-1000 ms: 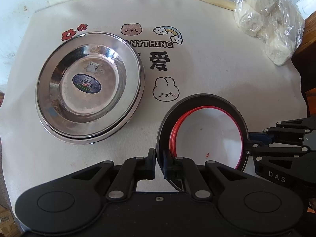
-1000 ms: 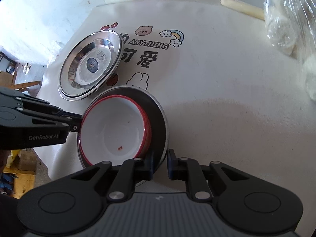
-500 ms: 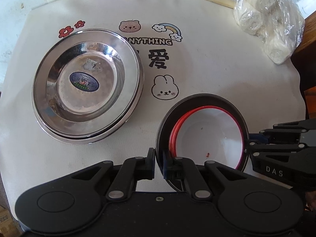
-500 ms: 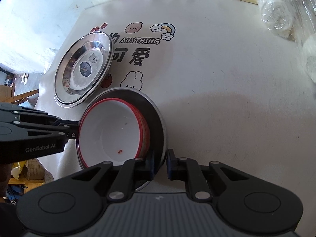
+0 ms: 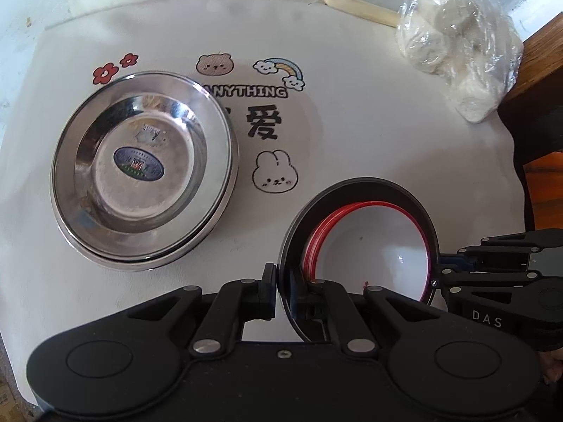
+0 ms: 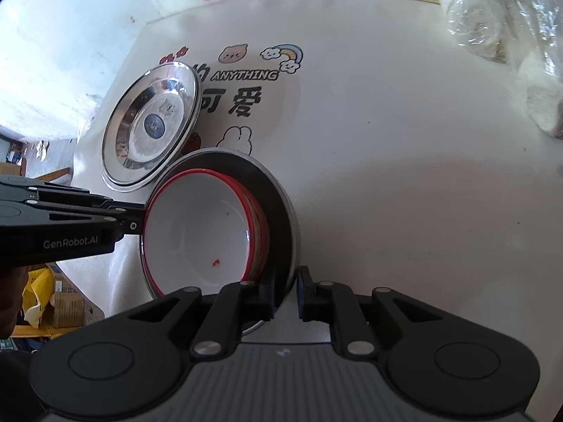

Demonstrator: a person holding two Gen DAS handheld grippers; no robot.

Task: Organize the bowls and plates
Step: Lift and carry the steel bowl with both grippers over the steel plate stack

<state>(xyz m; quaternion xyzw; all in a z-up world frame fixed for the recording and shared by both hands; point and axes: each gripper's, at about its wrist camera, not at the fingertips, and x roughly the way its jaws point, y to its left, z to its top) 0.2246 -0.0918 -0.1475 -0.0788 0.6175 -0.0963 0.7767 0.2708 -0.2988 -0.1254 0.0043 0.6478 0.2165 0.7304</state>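
A dark steel bowl (image 5: pixel 355 190) holds nested red-rimmed white bowls (image 5: pixel 380 246). Both grippers carry it above the white cloth. My left gripper (image 5: pixel 283 286) is shut on its left rim. My right gripper (image 6: pixel 285 290) is shut on the opposite rim, and its fingers (image 5: pixel 457 263) show at the right of the left wrist view. The dark steel bowl (image 6: pixel 278 204) and white bowls (image 6: pixel 197 232) also show in the right wrist view, with the left gripper's fingers (image 6: pixel 105 211) at their left. A stack of shiny steel plates (image 5: pixel 144 172) lies on the cloth to the left, also in the right wrist view (image 6: pixel 151 130).
A clear plastic bag of white lumps (image 5: pixel 457 52) lies at the back right, next to a pale stick (image 5: pixel 359 8). A dark wooden edge (image 5: pixel 535 105) borders the table at right. The cloth's left edge drops off toward boxes on the floor (image 6: pixel 63 302).
The held bowl stack has stayed clamped between both grippers while the cloth and steel plates shifted slightly in view; both grippers moved together a little with the bowls.
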